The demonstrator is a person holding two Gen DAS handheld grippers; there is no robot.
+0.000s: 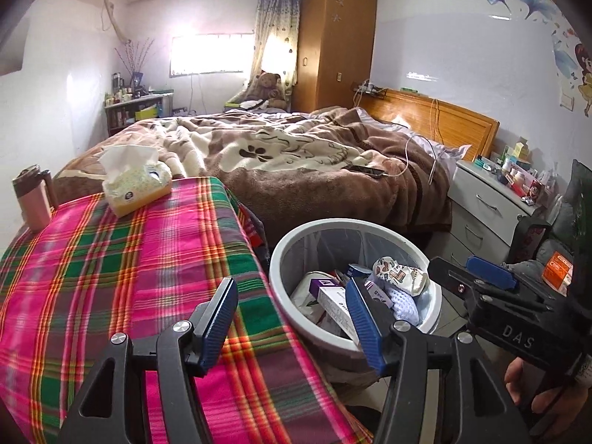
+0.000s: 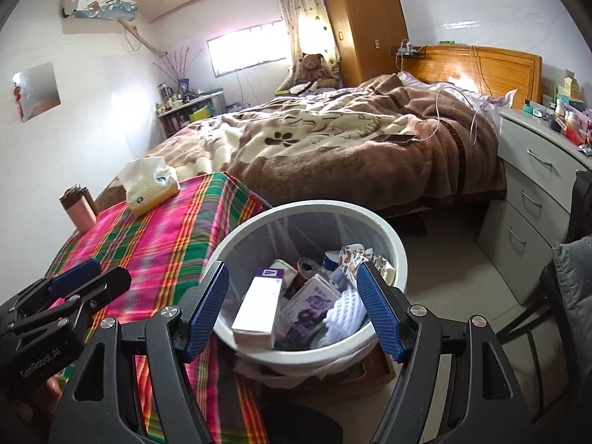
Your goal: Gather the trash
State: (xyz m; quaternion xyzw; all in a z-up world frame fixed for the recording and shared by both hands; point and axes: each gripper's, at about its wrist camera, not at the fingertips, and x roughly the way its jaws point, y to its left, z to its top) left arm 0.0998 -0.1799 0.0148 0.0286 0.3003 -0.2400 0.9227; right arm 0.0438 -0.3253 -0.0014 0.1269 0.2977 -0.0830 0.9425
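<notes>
Both the left gripper point(image 1: 292, 318) and right gripper point(image 2: 292, 312) hang with jaws apart and empty above the white bin point(image 2: 397, 255) beside the plaid table point(image 1: 111, 259). Inside lie cartons point(image 2: 259, 307) and foam, likely light and crushable; grasp cartons across their narrow sides.

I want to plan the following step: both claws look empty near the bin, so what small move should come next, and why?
Probably swing the left claw over the plaid tablecloth to look for leftover trash. Both claws are open with nothing between them, the right claw too, and the white bin already holds boxes and wrappers. On the cloth only a tissue box and a pink bottle show.
</notes>
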